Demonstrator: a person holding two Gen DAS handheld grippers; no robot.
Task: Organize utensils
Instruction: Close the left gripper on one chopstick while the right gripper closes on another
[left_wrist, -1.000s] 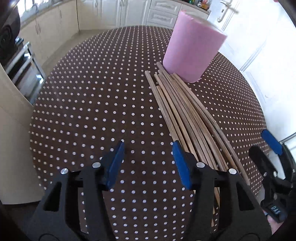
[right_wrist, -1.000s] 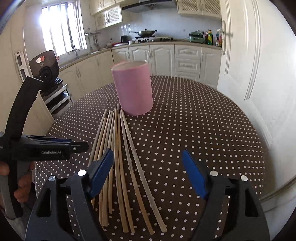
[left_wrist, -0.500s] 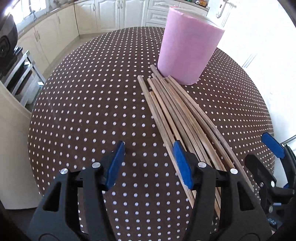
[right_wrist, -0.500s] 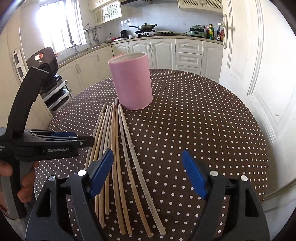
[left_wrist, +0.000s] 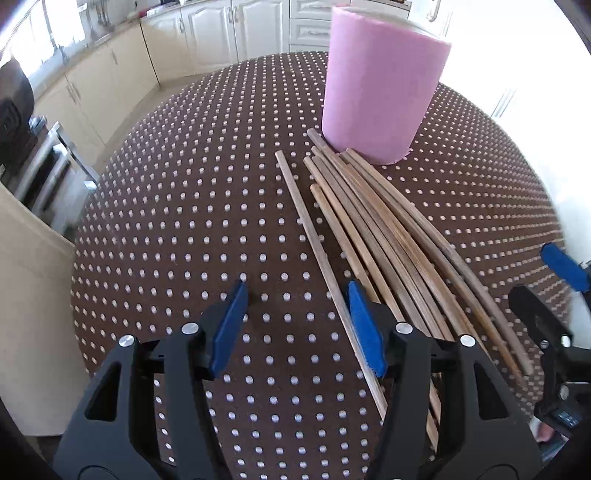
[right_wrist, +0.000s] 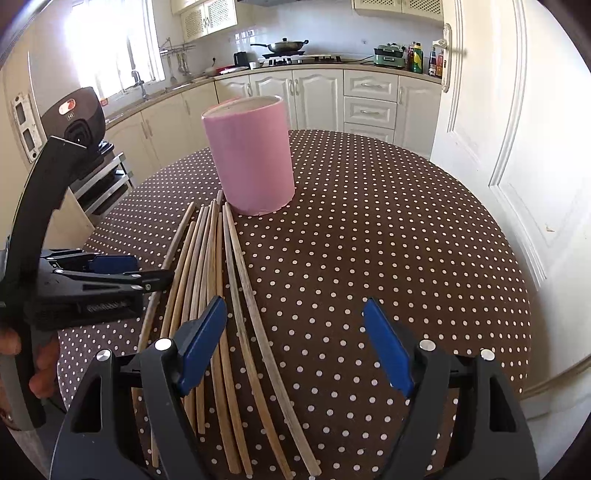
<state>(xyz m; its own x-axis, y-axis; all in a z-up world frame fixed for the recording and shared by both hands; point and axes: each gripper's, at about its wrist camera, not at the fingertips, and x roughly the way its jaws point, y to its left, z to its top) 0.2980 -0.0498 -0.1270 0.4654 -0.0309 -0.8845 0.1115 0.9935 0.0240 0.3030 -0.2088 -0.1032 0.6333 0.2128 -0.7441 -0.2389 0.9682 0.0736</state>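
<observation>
Left wrist view, outermost chopstick (left_wrist: 321, 254) between left gripper (left_wrist: 295, 325) jaws

Black gripper (left_wrist: 295, 325), blue pads (left_wrist: 364, 328), silver screws.

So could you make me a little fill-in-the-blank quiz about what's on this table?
1. The tall holder standing upright on the table is coloured ____.
2. The wooden chopsticks are not in the holder; they lie flat on the ____.
3. The brown tablecloth is patterned with white ____.
4. Both the left gripper and the right gripper hold ____.

Missing words: pink; table; dots; nothing
</observation>
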